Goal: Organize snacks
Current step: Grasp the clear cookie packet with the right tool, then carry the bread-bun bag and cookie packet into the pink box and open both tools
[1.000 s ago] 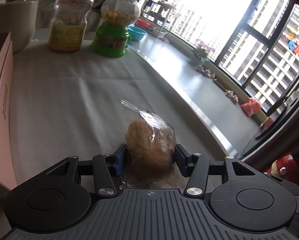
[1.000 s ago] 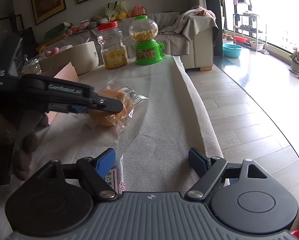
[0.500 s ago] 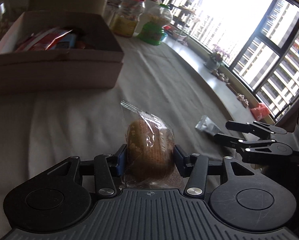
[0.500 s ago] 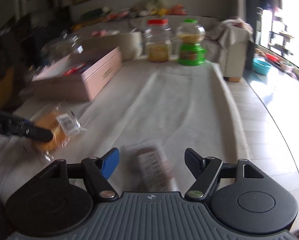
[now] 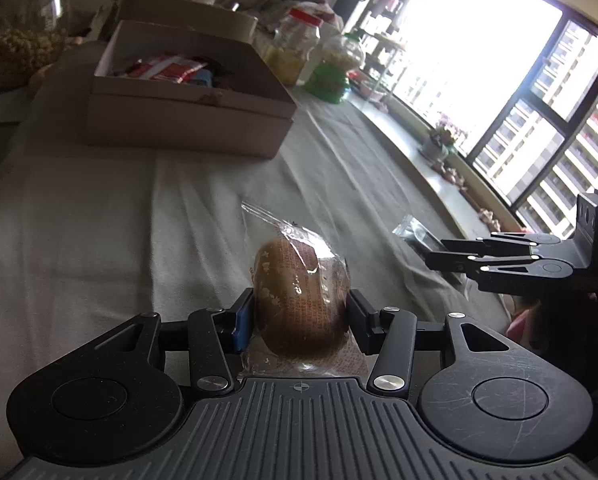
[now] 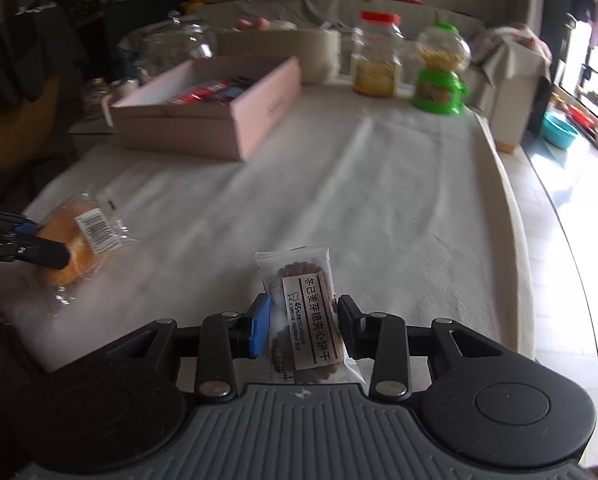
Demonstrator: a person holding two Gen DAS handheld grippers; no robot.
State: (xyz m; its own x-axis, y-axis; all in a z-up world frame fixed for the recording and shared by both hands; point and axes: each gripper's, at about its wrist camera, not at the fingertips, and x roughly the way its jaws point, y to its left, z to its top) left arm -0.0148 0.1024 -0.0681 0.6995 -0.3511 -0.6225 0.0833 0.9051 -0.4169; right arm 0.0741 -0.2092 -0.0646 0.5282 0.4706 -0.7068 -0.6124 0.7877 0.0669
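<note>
We hold a wrapped bun [image 5: 301, 300] clenched in the left gripper [image 5: 301, 316], and the right gripper [image 6: 303, 326] is closed on a biscuit packet [image 6: 305, 316], its long axis pointing away from us. The pink box [image 6: 259, 120] lies at eleven o'clock from the right gripper and from the left, nearer the left, we judge.

Bright daylight pours through tall black-framed windows [image 5: 547, 120] — glossy floor [image 6: 571, 216] gleaming, a grey sofa [image 6: 379, 8] along the far wall.
</note>
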